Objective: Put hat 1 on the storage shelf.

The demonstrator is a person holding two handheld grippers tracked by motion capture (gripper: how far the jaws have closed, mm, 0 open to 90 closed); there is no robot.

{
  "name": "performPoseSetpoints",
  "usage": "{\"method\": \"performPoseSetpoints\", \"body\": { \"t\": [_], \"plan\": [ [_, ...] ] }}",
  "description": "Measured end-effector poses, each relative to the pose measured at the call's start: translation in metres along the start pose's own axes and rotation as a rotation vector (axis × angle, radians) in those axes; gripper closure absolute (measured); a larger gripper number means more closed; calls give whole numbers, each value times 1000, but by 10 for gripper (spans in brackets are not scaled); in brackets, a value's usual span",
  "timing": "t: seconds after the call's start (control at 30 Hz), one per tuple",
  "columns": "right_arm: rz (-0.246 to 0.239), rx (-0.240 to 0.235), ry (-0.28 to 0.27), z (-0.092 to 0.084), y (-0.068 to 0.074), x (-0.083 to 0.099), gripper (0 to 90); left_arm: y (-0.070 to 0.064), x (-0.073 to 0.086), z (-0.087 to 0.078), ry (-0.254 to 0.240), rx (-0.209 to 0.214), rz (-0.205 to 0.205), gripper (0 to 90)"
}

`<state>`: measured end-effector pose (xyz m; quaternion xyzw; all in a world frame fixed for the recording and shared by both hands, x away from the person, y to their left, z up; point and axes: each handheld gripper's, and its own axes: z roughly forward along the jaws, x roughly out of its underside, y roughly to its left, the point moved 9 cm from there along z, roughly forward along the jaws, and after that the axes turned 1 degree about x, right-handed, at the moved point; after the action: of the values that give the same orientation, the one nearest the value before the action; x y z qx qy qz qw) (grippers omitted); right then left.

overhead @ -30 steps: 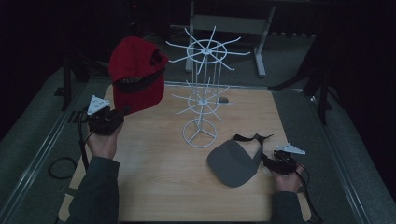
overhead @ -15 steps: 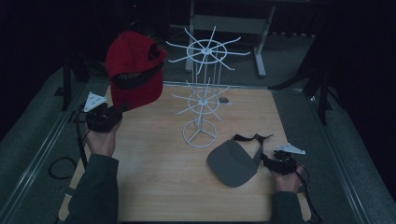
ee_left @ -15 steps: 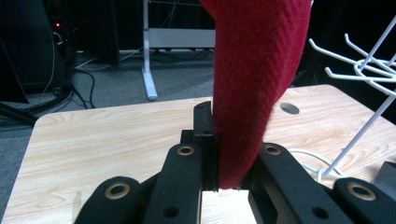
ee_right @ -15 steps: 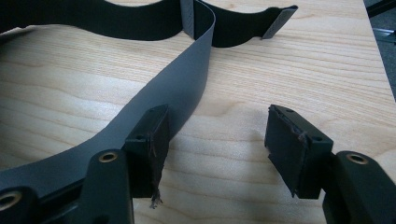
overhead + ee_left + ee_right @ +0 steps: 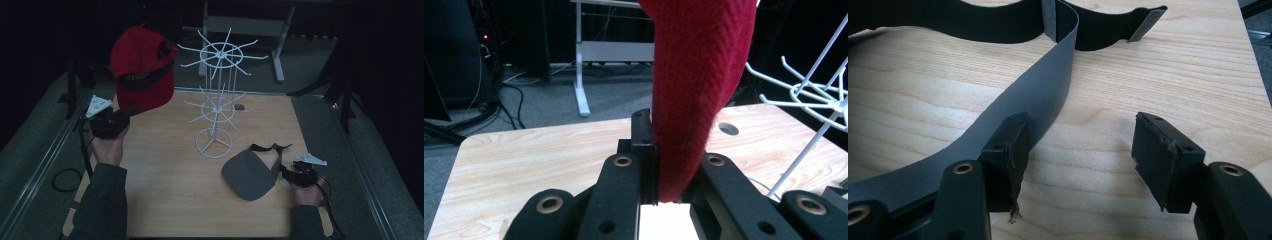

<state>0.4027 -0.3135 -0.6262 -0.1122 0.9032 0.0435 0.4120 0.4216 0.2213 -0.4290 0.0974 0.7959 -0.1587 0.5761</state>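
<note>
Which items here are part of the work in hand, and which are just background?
In the job:
red cap, clamped in the left gripper
white wire rack
grey visor, its strap beside the open right gripper

Just lying about:
table frame on the floor behind
floor cable left of the table

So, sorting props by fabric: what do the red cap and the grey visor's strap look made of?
The red cap looks like woven cotton twill, matte, with a visible diagonal weave. The grey visor's strap looks like smooth, flat synthetic band with a slight sheen and no visible weave; the exact material can't be told.
</note>
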Motion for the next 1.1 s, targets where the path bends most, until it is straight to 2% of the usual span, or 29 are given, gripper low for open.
{"method": "performPoseSetpoints", "body": {
  "t": [0.33,1.1],
  "plan": [
    [0,0,0,0,0,0,397,-6,-14,-4,-30,11,3,858],
    [0,-1,0,0,0,0,397,-23,-37,-13,-107,70,-5,858]
  ]
}}
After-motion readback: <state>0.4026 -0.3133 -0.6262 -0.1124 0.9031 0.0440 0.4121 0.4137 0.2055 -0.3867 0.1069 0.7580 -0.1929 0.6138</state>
